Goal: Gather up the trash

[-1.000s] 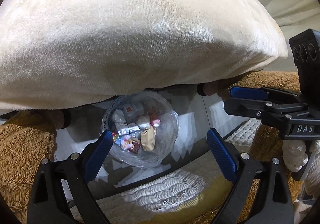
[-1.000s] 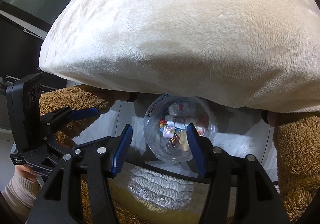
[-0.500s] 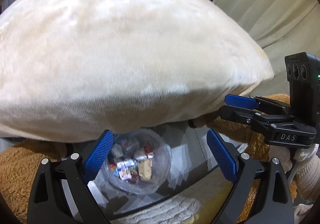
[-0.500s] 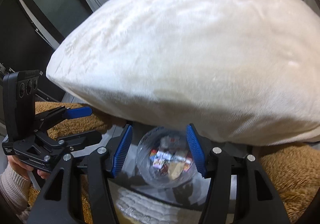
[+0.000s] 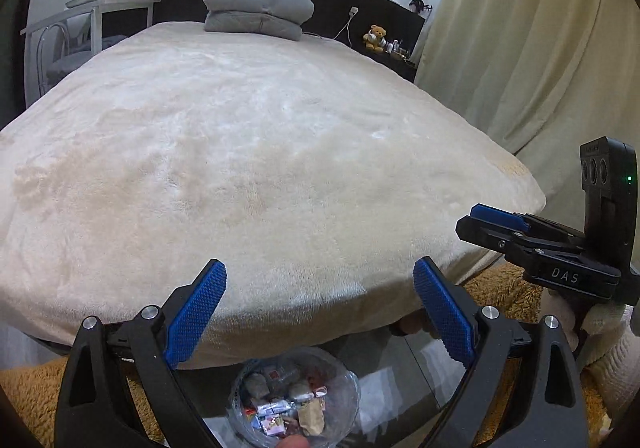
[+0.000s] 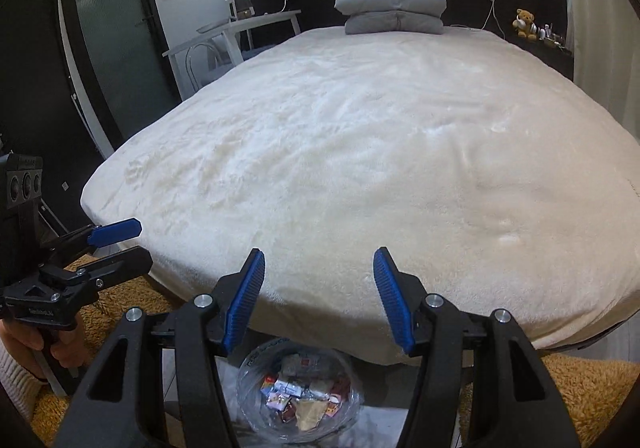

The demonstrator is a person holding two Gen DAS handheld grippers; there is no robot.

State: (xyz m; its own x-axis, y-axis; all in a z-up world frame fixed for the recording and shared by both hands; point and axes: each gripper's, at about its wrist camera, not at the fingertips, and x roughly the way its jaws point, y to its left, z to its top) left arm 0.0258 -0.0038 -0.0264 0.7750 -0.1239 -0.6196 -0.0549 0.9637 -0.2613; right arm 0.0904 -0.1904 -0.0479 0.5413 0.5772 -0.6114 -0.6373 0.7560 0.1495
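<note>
A clear round container (image 5: 296, 404) of crumpled wrappers sits on the floor at the foot of the bed, low in both views (image 6: 300, 396). My left gripper (image 5: 318, 308) is open above it, with nothing between its blue pads. My right gripper (image 6: 318, 296) is also open and empty, its jaws narrower. Each gripper shows in the other's view: the right gripper (image 5: 496, 220) at the right edge, the left gripper (image 6: 116, 232) at the left edge, held by a hand. The cream blanket (image 5: 260, 168) on the bed shows no loose trash.
A folded grey quilt (image 5: 258, 12) lies at the head of the bed. A white side table (image 6: 240, 28) stands on the left, with a cream curtain (image 5: 520, 48) on the right. A teddy bear (image 6: 526, 22) sits on the dark headboard shelf. Brown shaggy rug (image 6: 580, 388) flanks the container.
Both grippers have risen and tipped upward. The bed's whole top has come into view, and the container has slid to the bottom of both views. Both jaws look unchanged.
</note>
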